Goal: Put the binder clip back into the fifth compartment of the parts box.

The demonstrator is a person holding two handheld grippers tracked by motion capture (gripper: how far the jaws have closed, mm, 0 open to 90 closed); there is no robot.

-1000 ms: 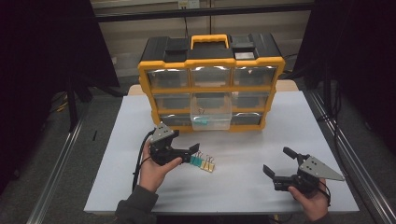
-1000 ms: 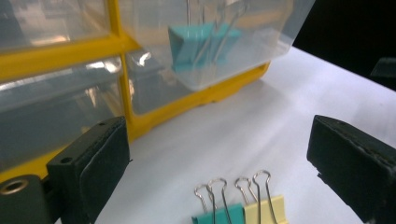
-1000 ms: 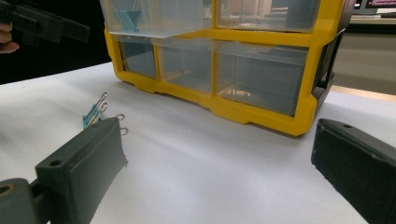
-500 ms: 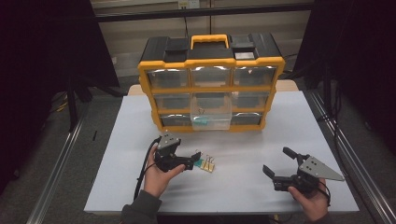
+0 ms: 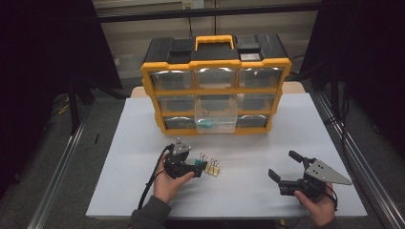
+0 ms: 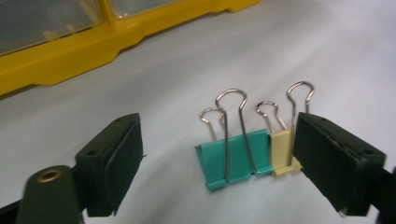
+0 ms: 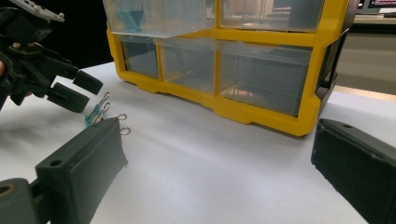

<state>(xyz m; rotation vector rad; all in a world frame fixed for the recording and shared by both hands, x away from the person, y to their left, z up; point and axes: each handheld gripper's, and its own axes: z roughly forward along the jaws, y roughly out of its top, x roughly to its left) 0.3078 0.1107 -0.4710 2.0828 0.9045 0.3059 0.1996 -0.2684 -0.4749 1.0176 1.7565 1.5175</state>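
A teal binder clip (image 6: 233, 158) and a smaller yellow binder clip (image 6: 282, 151) stand side by side on the white table, wire handles up. My left gripper (image 6: 219, 140) is open, one jaw on each side of the pair and neither touching. From above, the left gripper (image 5: 199, 166) reaches the two clips (image 5: 212, 168) from their left. My right gripper (image 5: 282, 165) rests open with nothing in it at the front right; in the right gripper view its jaws (image 7: 219, 163) frame bare table, and the clips (image 7: 95, 112) lie far to the left.
A yellow and black drawer organizer (image 5: 216, 88) stands at the back of the table (image 5: 248, 195). Its lower middle clear drawer (image 5: 215, 119) is pulled out, with a teal clip (image 5: 206, 123) inside. Bare table lies between the two grippers.
My left gripper has slid right and nearer the table front, so its open jaws now flank the two clips. The right gripper has stayed put.
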